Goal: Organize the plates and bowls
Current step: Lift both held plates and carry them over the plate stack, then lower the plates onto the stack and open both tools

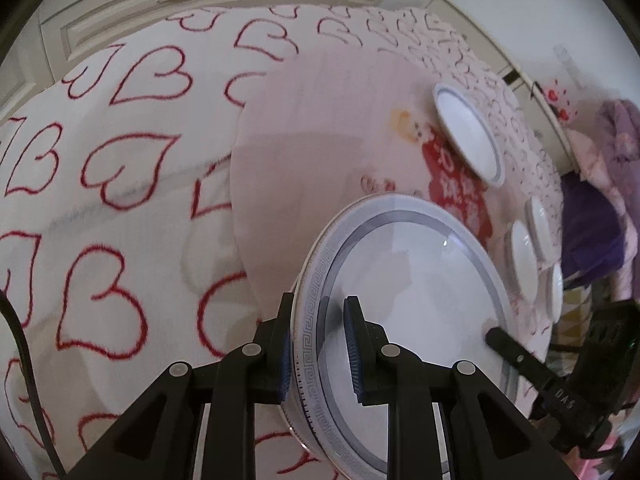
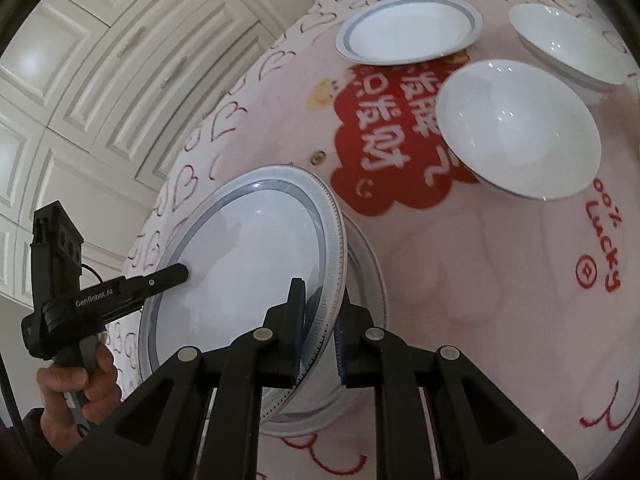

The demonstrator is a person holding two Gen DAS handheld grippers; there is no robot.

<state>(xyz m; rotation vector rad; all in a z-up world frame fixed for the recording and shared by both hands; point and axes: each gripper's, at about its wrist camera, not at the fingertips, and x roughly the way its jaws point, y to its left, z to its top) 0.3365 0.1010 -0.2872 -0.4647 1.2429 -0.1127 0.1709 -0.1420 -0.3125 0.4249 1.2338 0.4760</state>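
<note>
Plates first: the big plate (image 2: 248, 264) with the grey ring and key pattern is being held by both claws at once. Right gripper (image 2: 320, 344) is pinching its near rim, one finger on top and one under. Left gripper (image 1: 320, 348) is pinching the rim on the other side of the big plate, and its top finger is lying on the white middle. Under the big plate another plate of the same kind (image 2: 368, 272) is peeking out, so I think the big one is going onto a stack.

To do it well, both claws should be keeping it level, lowering it straight over the one below, then letting go gently.

Past the big plate a white bowl (image 2: 518, 128) is sitting on the round pink mat (image 2: 500, 264). Farther away a small plate (image 2: 408, 28) and a second bowl (image 2: 568, 44) are waiting
</note>
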